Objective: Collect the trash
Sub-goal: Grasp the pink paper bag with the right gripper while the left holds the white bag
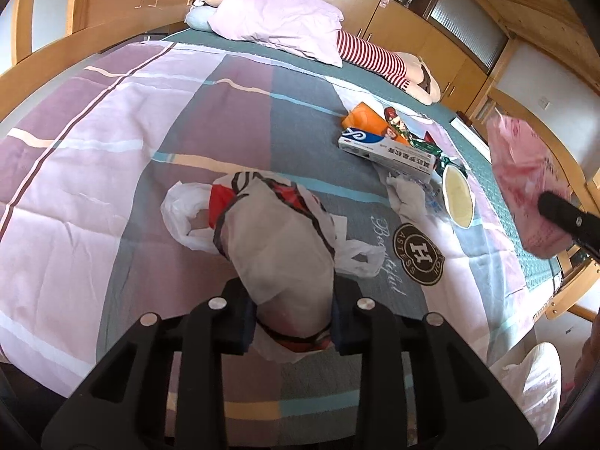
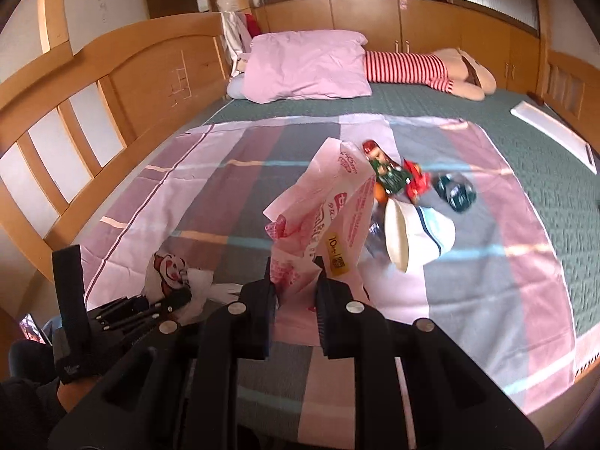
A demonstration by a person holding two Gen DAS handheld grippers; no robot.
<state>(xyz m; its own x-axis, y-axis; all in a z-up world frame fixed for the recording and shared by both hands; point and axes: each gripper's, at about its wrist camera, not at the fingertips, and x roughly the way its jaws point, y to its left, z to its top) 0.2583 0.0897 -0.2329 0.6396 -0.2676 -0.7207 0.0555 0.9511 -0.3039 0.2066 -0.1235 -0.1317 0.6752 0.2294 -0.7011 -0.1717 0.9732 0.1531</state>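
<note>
In the left wrist view my left gripper (image 1: 294,317) is shut on a white plastic bag (image 1: 277,247) with red and black print, which hangs over the bedspread (image 1: 112,150). Beyond it lies a pile of trash: a toothpaste box (image 1: 386,150), an orange packet (image 1: 369,120), a crumpled tissue (image 1: 407,195) and a paper cup (image 1: 457,195). In the right wrist view my right gripper (image 2: 294,294) is shut on a pink printed wrapper (image 2: 330,210), lifted above the bed. Behind the wrapper sit the paper cup (image 2: 405,232) and green (image 2: 390,176), red (image 2: 416,182) and dark (image 2: 455,189) wrappers.
A pink pillow (image 2: 307,63) and a plush toy in red stripes (image 2: 412,67) lie at the head of the bed. The wooden headboard (image 2: 112,75) curves along the left and cupboards (image 2: 431,26) line the far wall. The left gripper (image 2: 176,300) with its bag shows at lower left.
</note>
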